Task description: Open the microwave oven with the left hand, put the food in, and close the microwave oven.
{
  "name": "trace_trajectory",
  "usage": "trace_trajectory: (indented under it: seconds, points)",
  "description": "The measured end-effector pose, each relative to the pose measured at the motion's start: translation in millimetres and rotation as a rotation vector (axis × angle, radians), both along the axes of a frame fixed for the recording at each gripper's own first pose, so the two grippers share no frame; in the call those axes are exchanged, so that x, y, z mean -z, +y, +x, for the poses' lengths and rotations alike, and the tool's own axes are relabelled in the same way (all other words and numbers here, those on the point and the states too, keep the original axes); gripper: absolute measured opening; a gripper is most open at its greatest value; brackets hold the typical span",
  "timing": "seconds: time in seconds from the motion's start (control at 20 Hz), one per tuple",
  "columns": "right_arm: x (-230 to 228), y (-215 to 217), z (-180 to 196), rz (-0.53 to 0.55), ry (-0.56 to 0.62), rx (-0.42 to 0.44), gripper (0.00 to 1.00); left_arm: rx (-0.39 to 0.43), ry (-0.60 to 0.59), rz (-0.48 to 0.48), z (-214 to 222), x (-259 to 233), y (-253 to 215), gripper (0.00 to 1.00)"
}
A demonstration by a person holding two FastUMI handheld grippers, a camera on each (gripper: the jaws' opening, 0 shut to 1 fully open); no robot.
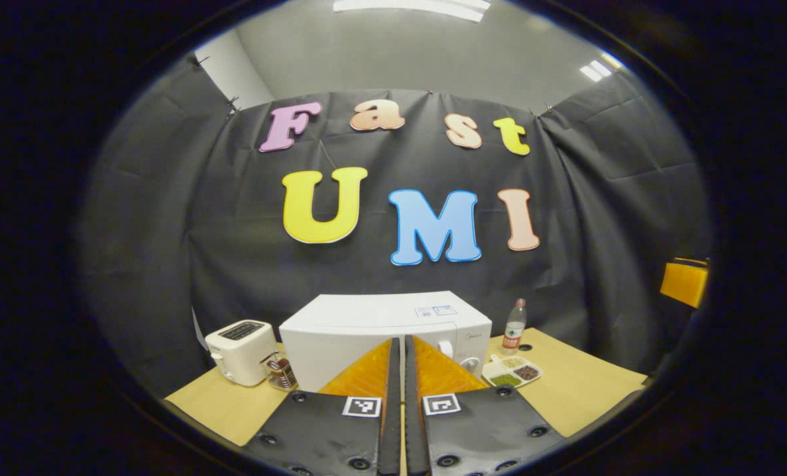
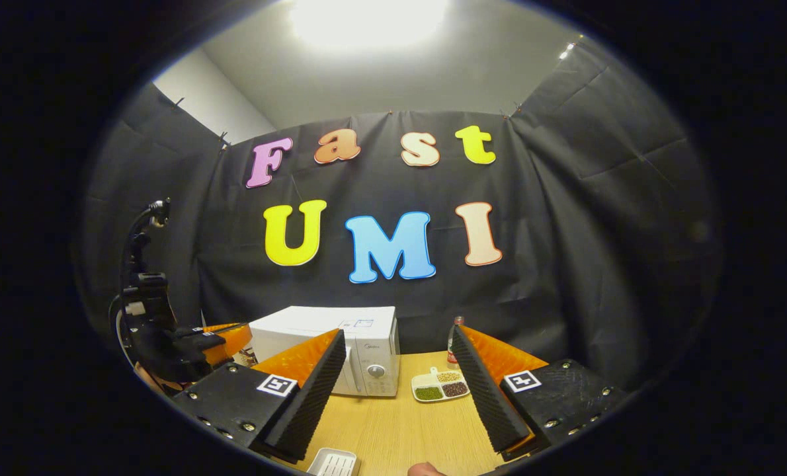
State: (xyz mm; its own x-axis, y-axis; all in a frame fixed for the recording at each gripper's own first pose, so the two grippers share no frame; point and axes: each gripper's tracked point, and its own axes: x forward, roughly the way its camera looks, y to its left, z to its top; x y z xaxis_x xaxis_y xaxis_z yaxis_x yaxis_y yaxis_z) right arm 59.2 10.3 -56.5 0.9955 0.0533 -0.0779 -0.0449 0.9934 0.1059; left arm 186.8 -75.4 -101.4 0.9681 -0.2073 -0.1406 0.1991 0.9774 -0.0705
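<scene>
Facing shut microwave (image 1: 380,330), left gripper (image 1: 398,350) closed empty, right gripper (image 2: 397,357) wide, empty

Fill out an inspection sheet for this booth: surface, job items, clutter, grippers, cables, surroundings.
Surface: wooden table, mostly bare near the front.
Job's things: white microwave, door closed; divided food plate to its right, holding green, brown and pale portions.
Clutter: white toaster left of the microwave, a small dark item beside it; water bottle behind the plate; white ridged tray at the near edge.
Grippers: left gripper shut, empty, aimed at the microwave; right gripper open, empty, above the table.
Cables: a dark cable loops above the left gripper in the right gripper view.
Surroundings: black cloth wall, ceiling lights.
</scene>
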Motion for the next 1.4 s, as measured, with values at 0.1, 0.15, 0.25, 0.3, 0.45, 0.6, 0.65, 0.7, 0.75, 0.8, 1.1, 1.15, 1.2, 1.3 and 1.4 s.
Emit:
trace_trajectory:
  seconds: [0.1,0.15,0.25,0.3,0.45,0.6,0.65,0.7,0.75,0.8,1.1,1.15,1.2,1.3,1.4]
  points:
    - [1.5,0.9,-12.9,0.009,0.006,-0.021,0.98,-0.028,-0.013,0.004,-22.8,-12.7,10.6,0.09]
    - [1.5,0.7,-18.1,0.012,0.012,-0.029,0.98,-0.037,-0.017,0.005,-32.8,-17.3,14.9,0.09]
    - [-1.4,2.3,-26.9,0.016,0.01,-0.036,0.98,-0.056,-0.029,0.015,-52.7,-26.3,26.5,0.09]
    - [-3.3,4.6,-29.3,0.018,0.007,-0.039,0.98,-0.071,-0.033,0.018,-61.7,-29.4,34.8,0.09]
    - [-5.7,14.0,-36.3,0.024,0.005,-0.045,0.98,-0.086,-0.028,0.017,-84.2,-33.0,53.8,0.09]
    - [-11.2,22.2,-39.6,0.022,-0.011,-0.033,0.98,-0.123,-0.059,0.024,-99.1,-45.0,81.5,0.19]
    - [-13.5,25.7,-40.1,0.023,-0.013,-0.024,0.98,-0.129,-0.067,0.024,-102.2,-46.8,86.3,0.2]
    - [-15.0,28.1,-41.6,0.023,-0.013,-0.013,0.98,-0.128,-0.072,0.026,-105.5,-48.5,92.8,0.22]
    - [-18.4,31.9,-43.8,0.025,-0.021,-0.009,0.98,-0.124,-0.081,0.029,-109.6,-52.2,98.3,0.35]
    - [-21.9,38.9,-46.9,0.019,-0.029,-0.01,0.98,-0.127,-0.092,0.031,-111.6,-56.3,105.6,0.38]
    - [-25.1,65.2,-50.7,-0.006,-0.035,-0.015,0.98,-0.107,-0.096,-0.004,-120.5,-56.2,126.1,0.86]
    - [-24.3,67.4,-50.3,-0.004,-0.034,-0.014,0.98,-0.113,-0.098,-0.002,-120.7,-54.8,130.6,0.86]
    - [-23.9,69.2,-50.8,-0.006,-0.034,-0.014,0.98,-0.109,-0.102,0.003,-122.7,-56.0,132.6,0.89]
    - [-25.4,71.3,-49.5,-0.011,-0.035,-0.012,0.98,-0.112,-0.121,0.016,-124.0,-61.1,137.3,0.9]
    - [-28.5,73.7,-49.4,-0.007,-0.042,-0.013,0.98,-0.118,-0.128,0.024,-124.6,-63.7,141.8,0.93]
